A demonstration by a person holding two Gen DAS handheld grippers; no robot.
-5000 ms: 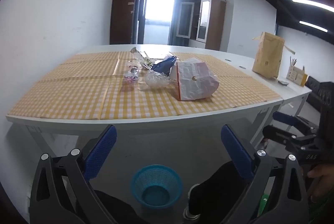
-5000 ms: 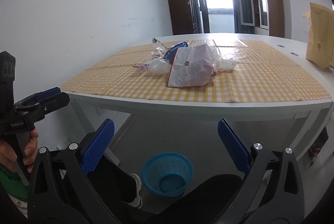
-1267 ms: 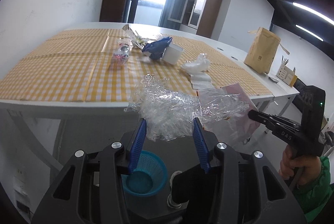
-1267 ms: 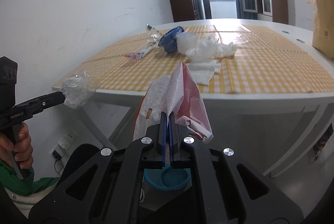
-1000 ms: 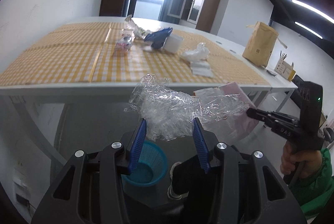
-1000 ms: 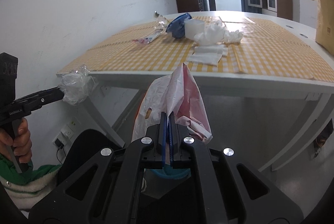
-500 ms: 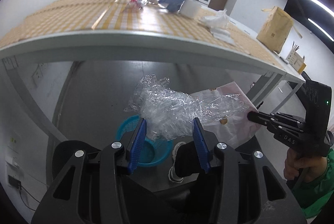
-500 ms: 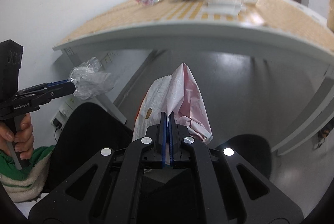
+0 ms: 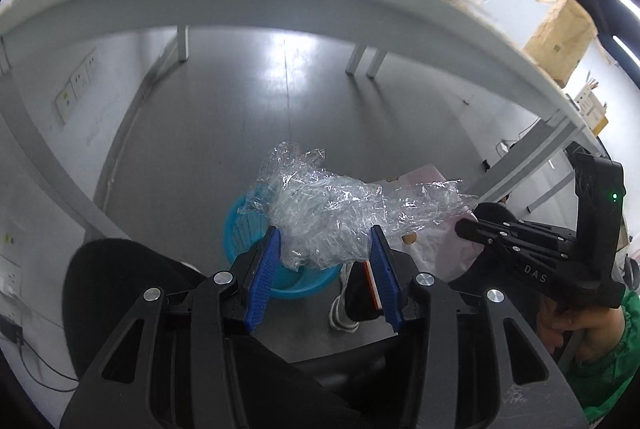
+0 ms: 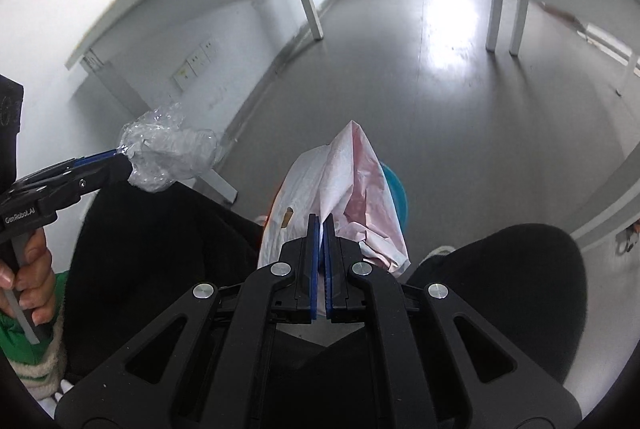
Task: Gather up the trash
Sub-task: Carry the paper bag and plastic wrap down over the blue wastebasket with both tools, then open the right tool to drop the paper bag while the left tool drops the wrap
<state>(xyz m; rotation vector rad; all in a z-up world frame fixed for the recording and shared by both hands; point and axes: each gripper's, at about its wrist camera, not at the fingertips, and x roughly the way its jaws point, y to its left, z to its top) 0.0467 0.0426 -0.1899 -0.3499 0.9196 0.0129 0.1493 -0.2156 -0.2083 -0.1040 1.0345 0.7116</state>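
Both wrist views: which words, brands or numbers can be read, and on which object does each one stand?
"DAS": on the black body of the right gripper, seen in the left wrist view.
"GenRobot.AI": on the black body of the left gripper, seen in the right wrist view.
Embossed marks at the left edge of the right wrist view: cut off, not readable.
Label on the brown paper bag: too blurred to read.

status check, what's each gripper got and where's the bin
Left gripper shut on clear plastic wrap. Right gripper shut on pink-white plastic bag. Blue basket on floor below both. Nothing blocking the drop.
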